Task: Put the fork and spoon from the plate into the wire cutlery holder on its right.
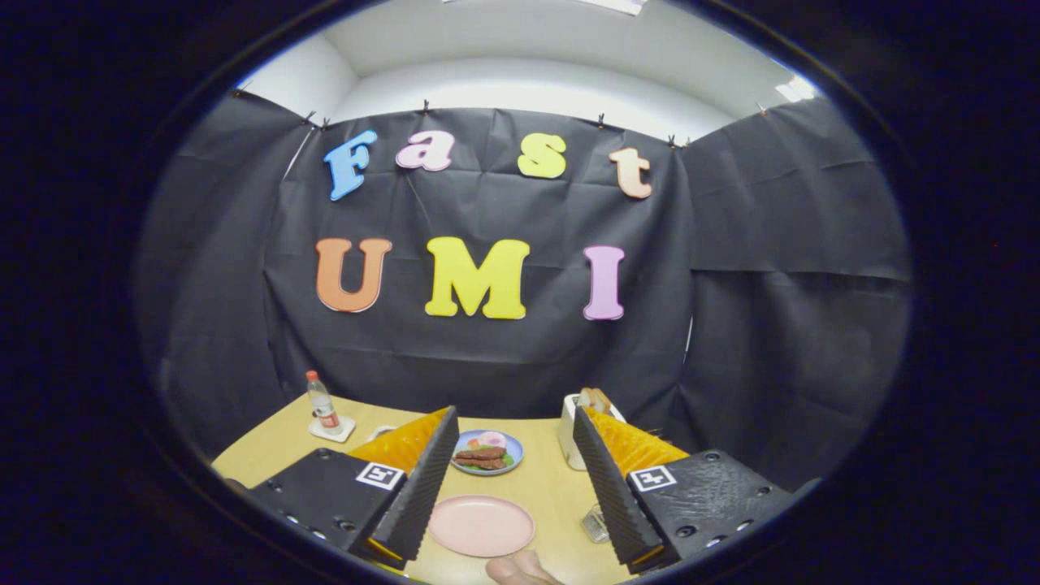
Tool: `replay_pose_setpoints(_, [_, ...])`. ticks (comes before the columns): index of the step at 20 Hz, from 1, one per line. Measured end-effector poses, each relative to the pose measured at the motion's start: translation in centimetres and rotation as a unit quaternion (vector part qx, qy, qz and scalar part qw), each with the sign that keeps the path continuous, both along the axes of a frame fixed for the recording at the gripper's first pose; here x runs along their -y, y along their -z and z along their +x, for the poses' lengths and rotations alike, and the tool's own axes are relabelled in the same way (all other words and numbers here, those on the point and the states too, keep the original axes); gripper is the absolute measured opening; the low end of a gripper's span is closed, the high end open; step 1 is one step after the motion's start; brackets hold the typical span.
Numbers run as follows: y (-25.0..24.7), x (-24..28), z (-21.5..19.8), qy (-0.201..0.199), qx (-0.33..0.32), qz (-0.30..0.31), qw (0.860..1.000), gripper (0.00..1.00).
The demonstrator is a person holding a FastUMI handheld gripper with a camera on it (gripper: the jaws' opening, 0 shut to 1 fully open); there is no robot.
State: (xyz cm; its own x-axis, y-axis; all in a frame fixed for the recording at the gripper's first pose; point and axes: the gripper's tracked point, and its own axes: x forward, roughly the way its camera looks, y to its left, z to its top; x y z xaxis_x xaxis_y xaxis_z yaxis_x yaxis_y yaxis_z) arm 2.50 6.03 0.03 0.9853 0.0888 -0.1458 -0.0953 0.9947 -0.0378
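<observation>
Gripper [512,471] hanging above the desk [552,487], jaws apart, gripping nothing. Pink plate [481,526] sitting between the fingers; wire holder [595,524] touching the right one.

No legible text on objects

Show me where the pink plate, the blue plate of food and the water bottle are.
pink plate [481,526], gripper view, its bare middle, between the open jaws.
blue plate of food [487,451], gripper view, on the food.
water bottle [322,404], gripper view, mid-body.
</observation>
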Motion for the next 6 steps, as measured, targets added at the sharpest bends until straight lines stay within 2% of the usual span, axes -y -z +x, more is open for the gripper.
replay_pose_setpoints(2, [-0.5, 0.7, -0.3, 0.019, 0.013, 0.002, 1.000, 0.91])
replay_pose_setpoints(4, [-1.1, 0.2, -0.6, 0.017, 0.017, 0.012, 1.000, 0.95])
replay_pose_setpoints(6, [-1.6, 0.0, -0.7, 0.015, 0.020, 0.013, 1.000, 0.95])
